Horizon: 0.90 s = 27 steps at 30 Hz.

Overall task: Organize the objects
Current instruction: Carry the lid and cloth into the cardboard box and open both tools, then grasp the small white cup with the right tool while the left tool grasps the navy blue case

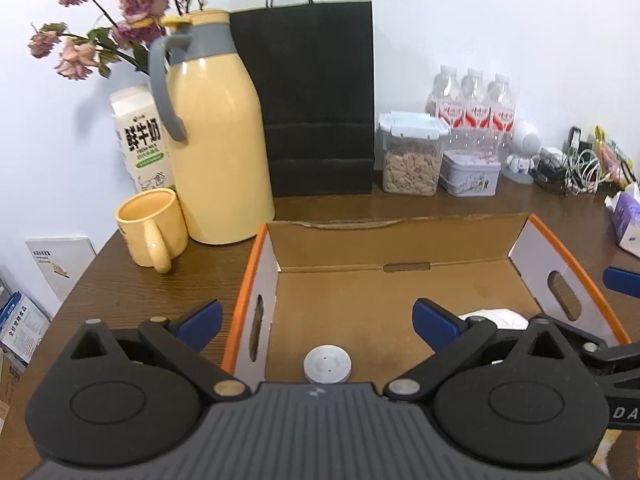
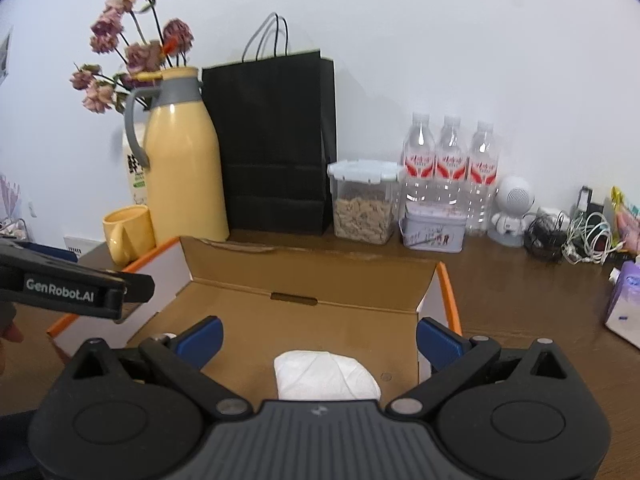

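Status: partly complete, as judged from the present layout.

Box (image 1: 400, 248): open-topped cardboard, on the brown surface (image 1: 132, 292), in front of both grippers. It holds two items:
- a silver cap (image 1: 327, 364), on the box floor near the left wall, just ahead of the left gripper (image 1: 318, 318);
- a white pad (image 2: 326, 374), on the box floor toward the right side, just ahead of the right gripper (image 2: 319, 338).

The rest of the box floor is bare.

Grippers: both sets of fingers are spread wide and hold nothing. The left gripper straddles the left box wall, one finger outside it and one over the box floor. The right gripper hangs over the interior.

Remaining: the task names no specific objects, so the outstanding items are a judgement. Candidates standing outside the box along the back of the surface:
- mug (image 1: 152, 230) and flask (image 1: 218, 136), far left;
- jar (image 1: 412, 152) and tin (image 1: 470, 174), centre right;
- cables (image 2: 576, 238), far right.

Next step, probably: select one of these and carry it to the box.
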Each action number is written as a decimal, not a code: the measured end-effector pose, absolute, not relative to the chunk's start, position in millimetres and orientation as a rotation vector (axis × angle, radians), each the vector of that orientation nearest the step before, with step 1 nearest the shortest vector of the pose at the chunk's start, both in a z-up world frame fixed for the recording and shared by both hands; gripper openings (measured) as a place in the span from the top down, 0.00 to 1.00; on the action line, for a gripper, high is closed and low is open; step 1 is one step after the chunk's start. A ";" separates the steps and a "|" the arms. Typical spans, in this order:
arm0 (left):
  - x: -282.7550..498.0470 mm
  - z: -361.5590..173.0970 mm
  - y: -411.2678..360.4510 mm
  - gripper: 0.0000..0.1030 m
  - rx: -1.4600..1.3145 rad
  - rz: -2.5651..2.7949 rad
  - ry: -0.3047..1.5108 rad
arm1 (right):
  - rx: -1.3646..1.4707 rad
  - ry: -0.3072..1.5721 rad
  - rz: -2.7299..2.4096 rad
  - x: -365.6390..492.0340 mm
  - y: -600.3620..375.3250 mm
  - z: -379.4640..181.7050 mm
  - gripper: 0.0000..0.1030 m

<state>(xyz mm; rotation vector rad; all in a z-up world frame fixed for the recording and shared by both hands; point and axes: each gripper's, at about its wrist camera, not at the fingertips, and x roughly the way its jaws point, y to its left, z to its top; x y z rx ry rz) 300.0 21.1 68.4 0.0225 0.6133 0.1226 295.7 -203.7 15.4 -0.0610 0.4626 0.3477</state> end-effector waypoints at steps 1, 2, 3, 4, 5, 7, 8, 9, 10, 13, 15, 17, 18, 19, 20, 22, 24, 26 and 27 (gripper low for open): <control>295.2 70.9 21.5 0.00 0.020 0.123 0.606 | -0.062 0.456 0.347 291.0 -205.3 17.4 0.00; 289.5 73.7 21.7 0.00 0.018 0.121 0.596 | -0.062 0.449 0.346 285.6 -207.3 19.4 0.00; 284.5 75.6 21.3 0.00 0.019 0.120 0.589 | -0.063 0.443 0.345 280.1 -209.8 21.5 0.00; 279.2 77.8 21.2 0.00 0.019 0.119 0.582 | -0.063 0.438 0.344 274.8 -211.9 23.1 0.00; 272.9 79.9 21.0 0.00 0.019 0.120 0.575 | -0.063 0.434 0.342 269.4 -214.5 24.3 0.00; 262.4 82.9 21.2 0.00 0.018 0.116 0.563 | -0.065 0.424 0.338 257.6 -219.8 26.4 0.00; 256.2 84.0 21.2 0.00 0.018 0.114 0.559 | -0.066 0.419 0.336 251.4 -223.1 27.4 0.00; 251.3 84.3 21.3 0.00 0.017 0.112 0.557 | -0.066 0.415 0.333 245.2 -226.0 28.9 0.00; 245.7 84.7 21.3 0.00 0.016 0.110 0.554 | -0.066 0.411 0.330 240.0 -228.9 29.7 0.00; 230.0 83.3 21.6 0.00 0.013 0.105 0.556 | -0.070 0.402 0.323 223.1 -238.8 31.8 0.00; 219.4 82.3 22.7 0.00 0.002 0.104 0.557 | -0.077 0.403 0.312 213.7 -245.7 31.6 0.00; 209.3 81.0 23.7 0.00 -0.004 0.104 0.554 | -0.081 0.408 0.302 206.0 -252.3 30.0 0.00; 205.0 80.3 24.5 0.00 -0.008 0.106 0.552 | -0.081 0.412 0.297 202.5 -256.1 28.9 0.00; 200.2 79.3 25.4 0.00 -0.012 0.109 0.550 | -0.081 0.416 0.291 199.0 -260.3 27.2 0.00; 195.4 77.7 26.7 0.00 -0.019 0.112 0.548 | -0.081 0.421 0.285 195.9 -264.3 25.4 0.00; 185.9 73.9 28.9 0.00 -0.031 0.116 0.548 | -0.080 0.435 0.272 189.3 -273.4 20.0 0.00; 177.1 70.3 31.3 0.00 -0.043 0.118 0.549 | -0.083 0.451 0.260 184.2 -281.1 13.9 0.00; 167.5 66.6 33.3 0.00 -0.050 0.119 0.544 | -0.090 0.468 0.248 179.4 -288.5 7.2 0.00; 163.7 65.0 33.9 0.00 -0.051 0.119 0.542 | -0.094 0.478 0.240 176.7 -292.6 3.1 0.00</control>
